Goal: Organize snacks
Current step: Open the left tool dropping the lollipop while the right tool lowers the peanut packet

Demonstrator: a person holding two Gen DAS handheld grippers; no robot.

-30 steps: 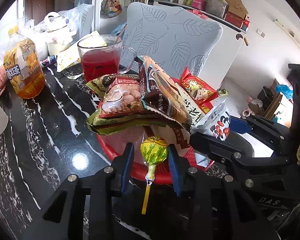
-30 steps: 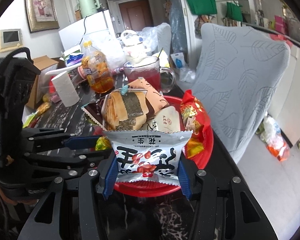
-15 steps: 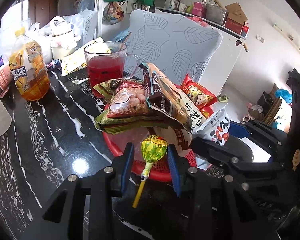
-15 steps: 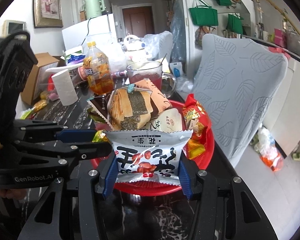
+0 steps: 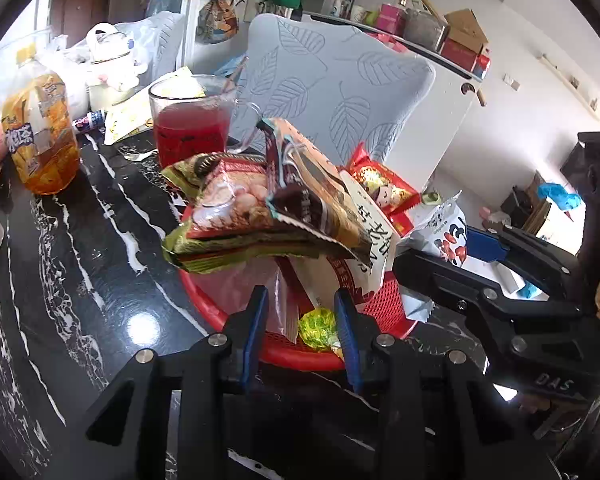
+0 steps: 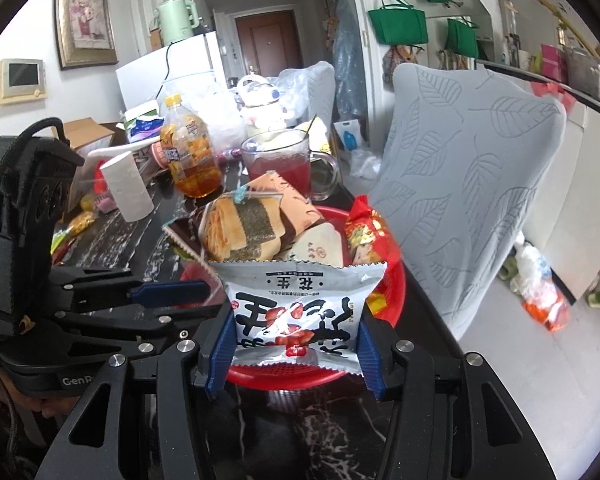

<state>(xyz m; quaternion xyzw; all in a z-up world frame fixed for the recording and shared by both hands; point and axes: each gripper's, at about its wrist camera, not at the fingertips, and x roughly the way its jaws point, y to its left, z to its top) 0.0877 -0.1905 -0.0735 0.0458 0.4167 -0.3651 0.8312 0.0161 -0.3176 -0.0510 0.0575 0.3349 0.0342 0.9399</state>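
A red mesh basket [image 5: 198,292] on the black marble table holds a pile of snack bags [image 5: 240,208], among them a red packet [image 5: 384,188]. My left gripper [image 5: 300,304] hangs over the basket's near rim, jaws apart. A lollipop in a yellow-green wrapper [image 5: 318,328] lies in the basket against the right finger, with a gap to the left one. My right gripper [image 6: 294,316] is shut on a white peanut packet [image 6: 296,296], held upright over the near rim of the basket [image 6: 394,300]. In the left wrist view that packet [image 5: 446,232] shows at the right.
Behind the basket stand a glass mug of red drink [image 5: 192,128] and a bottle of orange tea [image 5: 40,140]. A paper roll [image 6: 126,188] stands to the left. A grey leaf-pattern chair [image 6: 472,184] is close beyond the table's right edge.
The lollipop stood between my left jaws with its stick hanging down; it has sunk into the basket and tipped toward the right finger. The right gripper keeps its hold on the packet.
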